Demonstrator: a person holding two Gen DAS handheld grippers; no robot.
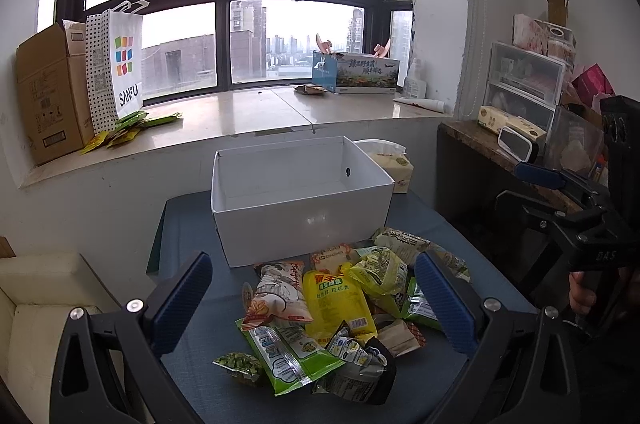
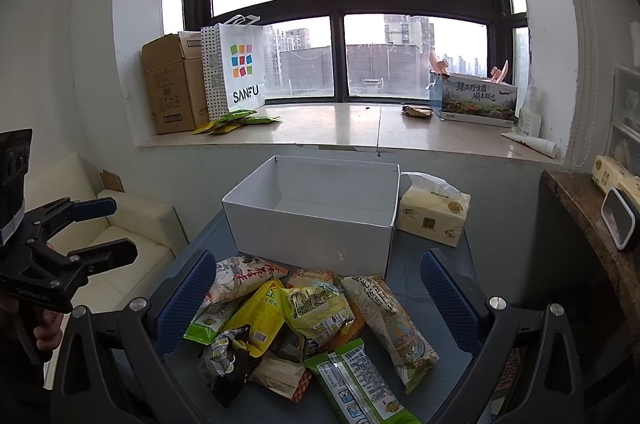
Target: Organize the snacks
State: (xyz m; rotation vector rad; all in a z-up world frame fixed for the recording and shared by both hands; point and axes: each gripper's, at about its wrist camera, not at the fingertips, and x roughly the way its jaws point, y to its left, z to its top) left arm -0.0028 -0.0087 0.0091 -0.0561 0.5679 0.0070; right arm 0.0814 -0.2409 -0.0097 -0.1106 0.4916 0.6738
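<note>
a loose heap of crinkly foil and plastic snack packets point(image 1: 332, 316) lies on the dark blue-grey table top point(image 1: 188, 224), just in front of an open white cardboard box point(image 1: 300, 200) that looks empty from both views. the left gripper point(image 1: 312, 304) hangs over the near side of the heap with its blue-padded jaws spread wide and nothing between them; the right gripper point(image 2: 316, 304) is likewise gaping and empty above the same heap. the packet that best suits a first pick, i judge, is the bright yellow pouch point(image 1: 336, 304), which sits almost dead centre between the left jaws, its long axis running away from the tool toward the box, so the pads would close across its narrow width. from the right it lies left of centre and tilted point(image 2: 260, 316), so the left hand seems nearer.
</note>
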